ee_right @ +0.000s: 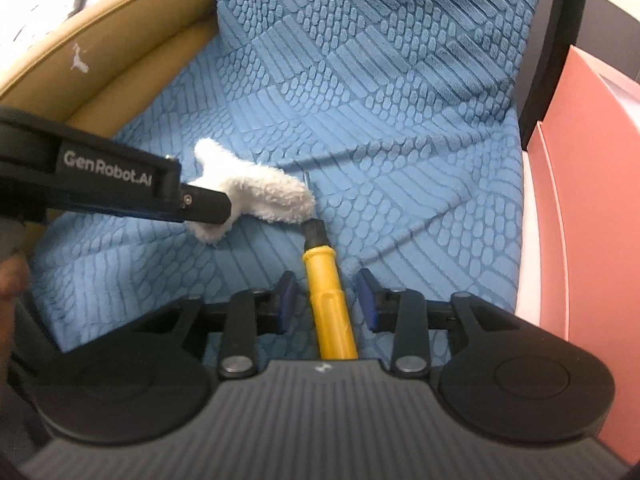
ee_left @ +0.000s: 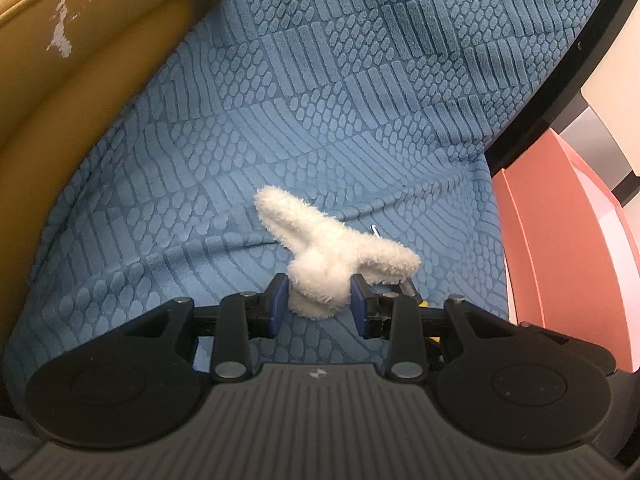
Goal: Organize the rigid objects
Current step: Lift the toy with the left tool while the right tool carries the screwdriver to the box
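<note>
Only one piece of writing can be read. In the right wrist view, white letters spell "GenRobot.AI" (ee_right: 107, 169) on the black side of the left hand-held gripper (ee_right: 208, 204), which reaches in from the left edge of the picture. A small pale emblem sits on the ribbed grey housing at the bottom of each wrist view, too small to make out. The left wrist view carries no legible words or numbers.

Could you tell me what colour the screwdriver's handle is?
The screwdriver's handle is yellow, seen best in the right wrist view.
</note>
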The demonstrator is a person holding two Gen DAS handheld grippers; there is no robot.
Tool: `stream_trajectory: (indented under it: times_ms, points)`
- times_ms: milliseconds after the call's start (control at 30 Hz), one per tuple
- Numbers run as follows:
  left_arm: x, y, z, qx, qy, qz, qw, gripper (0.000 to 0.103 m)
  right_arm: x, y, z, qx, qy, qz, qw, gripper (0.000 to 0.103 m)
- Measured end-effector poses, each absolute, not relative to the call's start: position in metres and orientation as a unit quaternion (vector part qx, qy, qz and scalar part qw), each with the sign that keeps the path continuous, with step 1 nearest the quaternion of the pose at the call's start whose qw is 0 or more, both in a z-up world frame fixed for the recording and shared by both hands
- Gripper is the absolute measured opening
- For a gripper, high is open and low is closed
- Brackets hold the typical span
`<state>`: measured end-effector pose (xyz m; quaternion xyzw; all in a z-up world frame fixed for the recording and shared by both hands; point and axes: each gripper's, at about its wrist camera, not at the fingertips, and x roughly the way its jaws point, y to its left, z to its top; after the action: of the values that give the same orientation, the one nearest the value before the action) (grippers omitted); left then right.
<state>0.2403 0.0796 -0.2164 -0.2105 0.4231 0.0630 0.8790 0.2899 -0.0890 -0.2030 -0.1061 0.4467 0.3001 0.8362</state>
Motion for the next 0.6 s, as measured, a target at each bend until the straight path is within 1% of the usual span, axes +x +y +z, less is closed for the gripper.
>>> stream_trajectory:
  times_ms: [100,267,600]
  points:
    - [0.239,0.081,-0.214,-0.213,0.421,0.063,0.879,0.038,0.289,-0.087,-0.201,-0.113,0.446,0.300,0.836,0.021]
    - [0.237,0.078,-0.206,-0.209,0.419,0.059,0.882,0.038,0.291,-0.098,-0.196,-0.088,0.457,0.278,0.840,0.021]
    - [0.227,0.060,-0.189,-0.198,0.414,0.048,0.887,0.037,0.276,-0.128,-0.164,-0.044,0.457,0.242,0.855,0.021]
